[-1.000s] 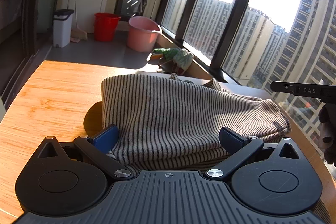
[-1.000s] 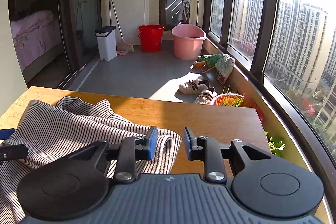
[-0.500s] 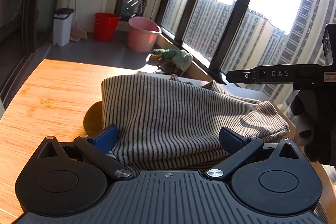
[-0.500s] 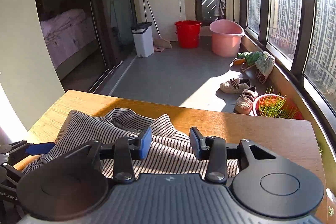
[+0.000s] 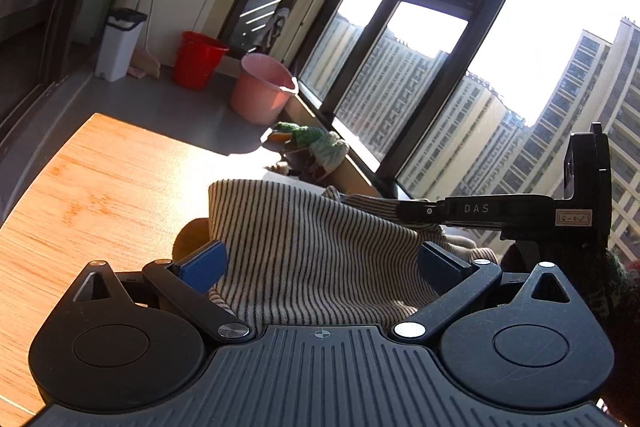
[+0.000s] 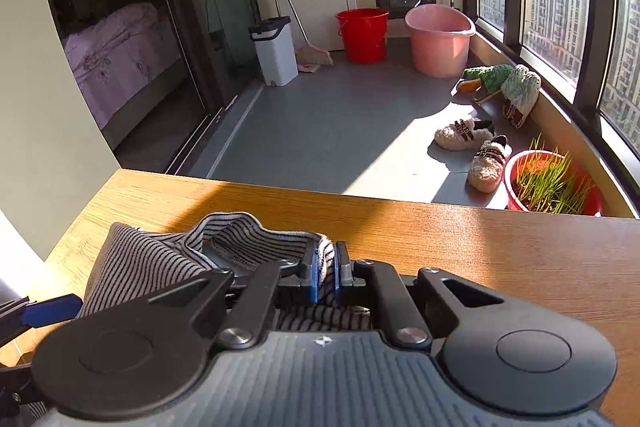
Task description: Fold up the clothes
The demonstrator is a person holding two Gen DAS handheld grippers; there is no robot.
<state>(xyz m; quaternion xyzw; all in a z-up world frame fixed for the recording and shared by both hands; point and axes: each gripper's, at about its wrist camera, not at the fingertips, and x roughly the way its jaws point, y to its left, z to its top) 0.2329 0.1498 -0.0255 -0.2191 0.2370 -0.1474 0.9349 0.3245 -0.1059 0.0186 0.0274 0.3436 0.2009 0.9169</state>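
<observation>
A striped grey-and-black garment [image 5: 312, 247] lies bunched on the wooden table [image 5: 100, 187]. My left gripper [image 5: 320, 261] is open, its blue pads wide apart on either side of the cloth's near edge. My right gripper [image 6: 327, 275] is shut on a fold of the striped garment [image 6: 160, 267] and holds it raised off the table [image 6: 480, 247]. In the left wrist view the right gripper [image 5: 500, 211] reaches in from the right over the garment's far edge. A left fingertip [image 6: 52, 309] shows at the left edge of the right wrist view.
Beyond the table's far edge [image 6: 320, 187] the balcony floor holds a red bucket [image 6: 363, 34], a pink tub [image 6: 440, 39], a white bin [image 6: 276, 51], slippers [image 6: 472, 147] and a red pot of grass [image 6: 552, 183]. Tall windows [image 5: 440, 67] run along the right.
My right gripper moved left over the garment, shut on a fold and lifted it. The left gripper stayed open at the cloth's near edge and tilted.
</observation>
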